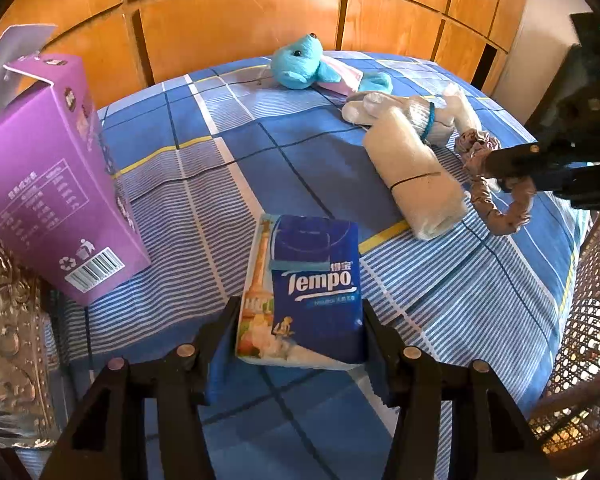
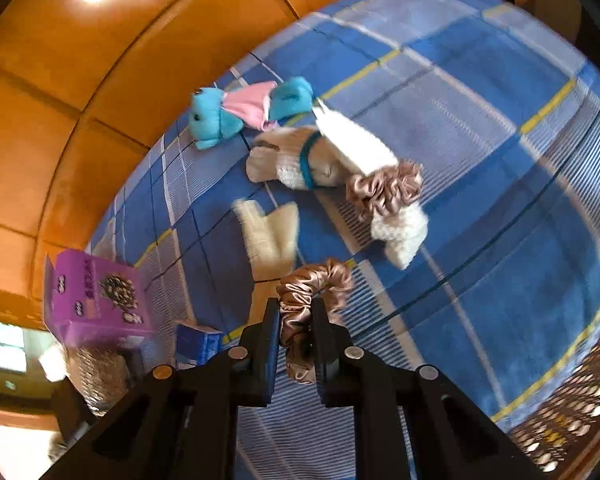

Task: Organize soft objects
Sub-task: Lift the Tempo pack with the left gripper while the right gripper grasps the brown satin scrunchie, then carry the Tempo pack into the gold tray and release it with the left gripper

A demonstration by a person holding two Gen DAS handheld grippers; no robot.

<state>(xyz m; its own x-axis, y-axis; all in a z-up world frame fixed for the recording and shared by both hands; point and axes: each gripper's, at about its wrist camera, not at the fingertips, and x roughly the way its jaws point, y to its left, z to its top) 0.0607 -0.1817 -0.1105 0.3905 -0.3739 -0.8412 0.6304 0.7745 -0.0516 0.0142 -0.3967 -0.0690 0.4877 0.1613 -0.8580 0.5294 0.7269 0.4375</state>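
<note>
My left gripper (image 1: 300, 312) is shut on a blue Tempo tissue pack (image 1: 312, 288), held just above the blue checked bedspread (image 1: 228, 184). My right gripper (image 2: 296, 312) is shut on a pinkish-brown satin scrunchie (image 2: 304, 308), lifted over the bed; it also shows in the left wrist view (image 1: 496, 204). A second scrunchie (image 2: 384, 188) lies on the white items. A blue plush toy (image 1: 300, 62), a white sock bundle with a teal band (image 1: 404, 114) and a rolled cream towel (image 1: 412, 176) lie on the bed.
A purple cardboard box (image 1: 52, 176) stands open at the left edge of the bed. A wooden headboard (image 1: 240, 8) is behind. A woven rattan surface (image 1: 580, 340) borders the bed at the right. An ornate metallic object (image 1: 8, 320) stands at the left.
</note>
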